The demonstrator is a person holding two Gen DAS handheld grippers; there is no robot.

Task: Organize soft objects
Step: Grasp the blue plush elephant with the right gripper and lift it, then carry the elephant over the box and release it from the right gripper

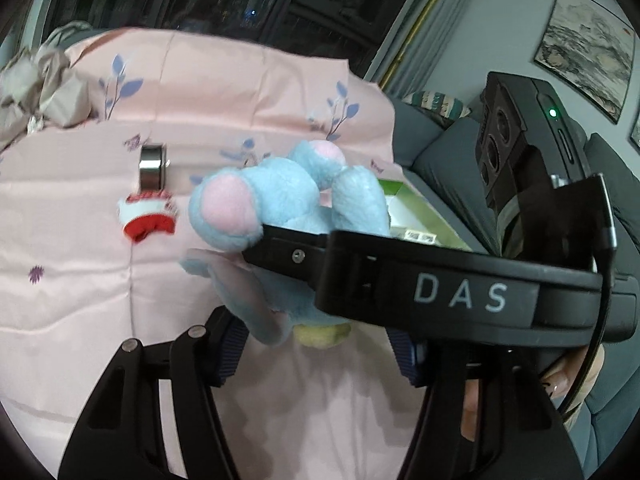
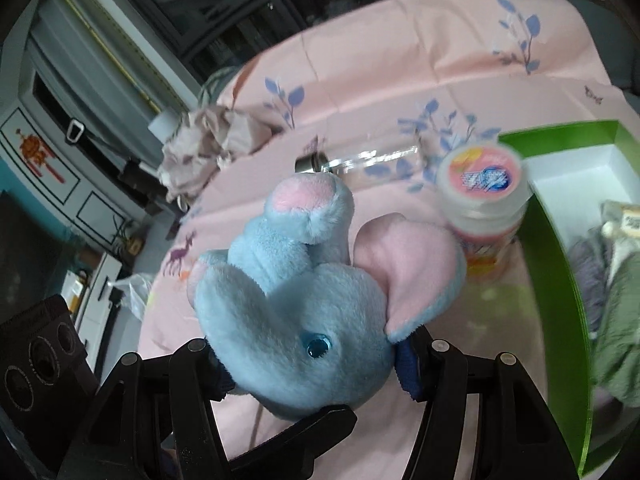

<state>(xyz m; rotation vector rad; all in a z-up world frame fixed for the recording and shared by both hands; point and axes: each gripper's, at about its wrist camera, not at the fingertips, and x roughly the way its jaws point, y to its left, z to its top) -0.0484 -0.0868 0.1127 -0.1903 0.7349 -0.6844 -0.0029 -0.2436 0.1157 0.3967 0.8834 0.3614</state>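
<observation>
A blue and pink plush elephant (image 2: 296, 304) is held above the pink cloth. My right gripper (image 2: 312, 364) is shut on its head. In the left wrist view the elephant (image 1: 280, 200) hangs in front of my left gripper (image 1: 312, 356), whose blue pads stand apart with nothing between them; the right gripper's black body (image 1: 440, 288) crosses that view. A small red and white soft thing (image 1: 148, 218) lies on the cloth to the left. A green box (image 2: 560, 280) with soft grey and green items (image 2: 616, 312) stands at the right.
A pink-lidded jar (image 2: 480, 200) stands next to the green box. A clear bottle with a metal cap (image 2: 360, 162) lies behind the elephant. A crumpled beige cloth (image 2: 208, 140) lies at the far left. A grey sofa (image 1: 448, 152) is beyond the table.
</observation>
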